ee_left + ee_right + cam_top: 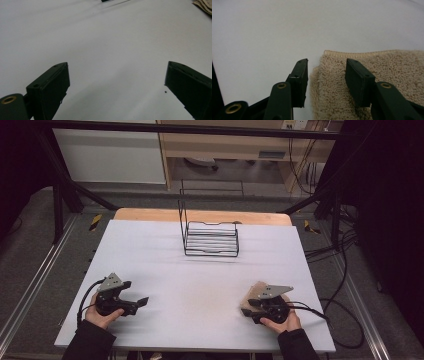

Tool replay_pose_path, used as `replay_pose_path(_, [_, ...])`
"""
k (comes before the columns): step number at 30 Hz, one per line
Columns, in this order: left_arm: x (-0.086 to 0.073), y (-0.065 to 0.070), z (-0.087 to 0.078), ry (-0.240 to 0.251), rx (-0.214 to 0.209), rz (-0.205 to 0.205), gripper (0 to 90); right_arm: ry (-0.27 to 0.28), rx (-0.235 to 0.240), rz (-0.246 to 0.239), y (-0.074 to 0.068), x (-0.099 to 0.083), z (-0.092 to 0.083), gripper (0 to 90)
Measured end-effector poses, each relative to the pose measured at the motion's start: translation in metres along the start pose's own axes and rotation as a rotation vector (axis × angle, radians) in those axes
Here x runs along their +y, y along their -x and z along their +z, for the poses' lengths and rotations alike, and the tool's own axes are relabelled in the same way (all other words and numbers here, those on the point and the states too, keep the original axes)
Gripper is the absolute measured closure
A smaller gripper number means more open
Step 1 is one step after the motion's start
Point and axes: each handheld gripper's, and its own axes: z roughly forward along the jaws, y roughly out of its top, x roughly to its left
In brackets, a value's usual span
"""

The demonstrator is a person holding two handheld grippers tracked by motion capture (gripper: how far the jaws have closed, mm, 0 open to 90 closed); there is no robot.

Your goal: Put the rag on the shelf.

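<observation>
- The left gripper [134, 304] sits at about 8 o'clock on the white bench [200, 270], held in a hand [102, 316] that comes in from the bottom edge.
- In the left gripper view its two black jaws stand spread wide, with only bare bench surface between them; nothing is gripped.
- The right gripper [248, 312] sits at about 4 o'clock on the bench, held in the other hand [280, 322], with its cable trailing off to the right.
- The beige towel [372, 80] lies flat on the bench at about 4 o'clock, right under and just beyond the right gripper; in the high view part of it shows past the gripper's grey plate.
- In the right gripper view the jaws are partly drawn in and straddle the towel's near corner: one jaw stands on bare bench just beside the towel's edge, the other over the pile.
- Neither pad visibly presses the towel, so it is between the jaws but not pinched.
- A black wire rack [210, 237] stands at 12 o'clock, well apart from both grippers and the towel.
</observation>
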Motion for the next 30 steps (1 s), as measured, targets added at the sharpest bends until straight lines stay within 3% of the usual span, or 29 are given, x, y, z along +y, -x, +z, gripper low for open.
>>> replay_pose_path(6, [0.000,0.000,0.000,-0.001,-0.001,0.000,5.8,-0.035,-0.012,-0.042,-0.002,-0.002,0.005,60.2])
replay_pose_path(12, [0.000,0.001,0.000,-0.003,-0.002,-0.001,6.1,-0.074,-0.056,-0.129,-0.005,0.001,0.006,80.0])
replay_pose_path(19, [0.000,0.000,0.001,0.001,-0.004,-0.011,6.4,-0.035,-0.056,-0.080,-0.002,0.005,0.002,85.8])
replay_pose_path(22, [0.001,0.000,0.001,0.000,-0.002,-0.013,6.5,0.059,-0.035,-0.058,-0.003,0.016,-0.001,86.2])
replay_pose_path(25, [0.000,0.000,0.001,0.000,-0.001,-0.016,6.6,0.108,0.009,-0.078,-0.011,0.028,0.005,86.1])
replay_pose_path(30, [0.001,0.000,0.001,0.002,-0.001,-0.019,6.7,0.093,0.082,-0.134,-0.029,0.037,0.024,85.8])
